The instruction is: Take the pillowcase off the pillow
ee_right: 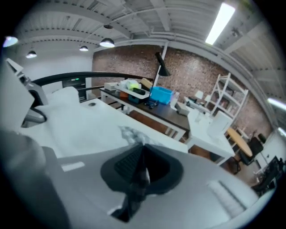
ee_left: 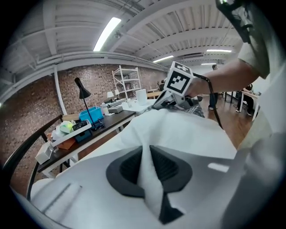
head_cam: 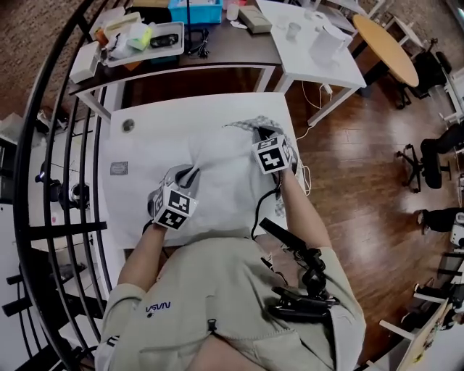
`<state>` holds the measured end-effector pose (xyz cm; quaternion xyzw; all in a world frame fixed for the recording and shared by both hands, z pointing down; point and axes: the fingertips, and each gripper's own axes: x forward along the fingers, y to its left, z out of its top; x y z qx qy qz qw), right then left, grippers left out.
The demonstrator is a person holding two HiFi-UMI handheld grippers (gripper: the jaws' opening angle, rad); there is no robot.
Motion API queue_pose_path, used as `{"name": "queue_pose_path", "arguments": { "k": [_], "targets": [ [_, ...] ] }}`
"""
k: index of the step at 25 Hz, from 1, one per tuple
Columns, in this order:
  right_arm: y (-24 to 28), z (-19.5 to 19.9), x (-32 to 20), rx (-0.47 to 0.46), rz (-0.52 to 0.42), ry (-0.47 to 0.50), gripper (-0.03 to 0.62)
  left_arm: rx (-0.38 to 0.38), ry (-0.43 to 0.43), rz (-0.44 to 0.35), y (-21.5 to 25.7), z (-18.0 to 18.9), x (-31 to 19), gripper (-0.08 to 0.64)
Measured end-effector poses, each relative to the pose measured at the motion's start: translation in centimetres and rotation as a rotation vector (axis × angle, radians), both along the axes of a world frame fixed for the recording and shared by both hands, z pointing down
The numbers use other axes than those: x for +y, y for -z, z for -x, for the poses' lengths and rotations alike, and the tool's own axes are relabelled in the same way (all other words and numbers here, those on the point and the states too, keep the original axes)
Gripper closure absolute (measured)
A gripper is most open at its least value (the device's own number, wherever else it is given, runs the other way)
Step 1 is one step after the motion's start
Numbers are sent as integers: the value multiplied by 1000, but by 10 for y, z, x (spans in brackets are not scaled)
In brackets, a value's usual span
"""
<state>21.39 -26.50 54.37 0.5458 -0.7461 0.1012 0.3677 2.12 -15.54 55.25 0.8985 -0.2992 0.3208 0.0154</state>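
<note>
My left gripper point(head_cam: 190, 173) pinches the pillow point(head_cam: 217, 185) to anchor it while my right gripper point(head_cam: 258, 135) clamps the pillowcase point(head_cam: 245, 124) for pulling off.

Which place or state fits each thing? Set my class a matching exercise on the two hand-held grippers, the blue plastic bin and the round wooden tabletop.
Things
1. left hand-held gripper
2. right hand-held gripper
3. blue plastic bin
4. round wooden tabletop

Places or states
A. shut on the grey checked cloth
B. to the right of the white side table
C. shut on a fold of white fabric
D. on the dark desk behind the white work table

Pairs: 1-C, 2-A, 3-D, 4-B
</note>
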Motion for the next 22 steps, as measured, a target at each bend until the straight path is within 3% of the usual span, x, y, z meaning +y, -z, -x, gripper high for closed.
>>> {"name": "queue_pose_path", "arguments": {
  "k": [3,6,9,13,15,17,20,22],
  "targets": [
    [17,-33,-23,44,-83,-106,584,36,-4,-49,6,6,12,520],
    [17,-78,-40,97,-106,-237,584,74,1,-91,10,12,25,520],
    [-21,-125,-38,127,-18,-378,584,88,17,-118,11,16,30,520],
    [-86,-163,-4,87,135,-485,584,88,23,-114,8,18,30,503],
    [-94,-169,11,8,134,-524,574,89,12,-110,9,16,25,467],
    [-84,-158,13,-139,77,-501,465,100,3,-112,17,14,18,409],
    [-30,-128,27,-307,-81,-396,383,153,48,-120,44,27,10,317],
    [10,-100,53,-370,-166,-312,373,216,134,-143,70,54,7,297]
  ]
}}
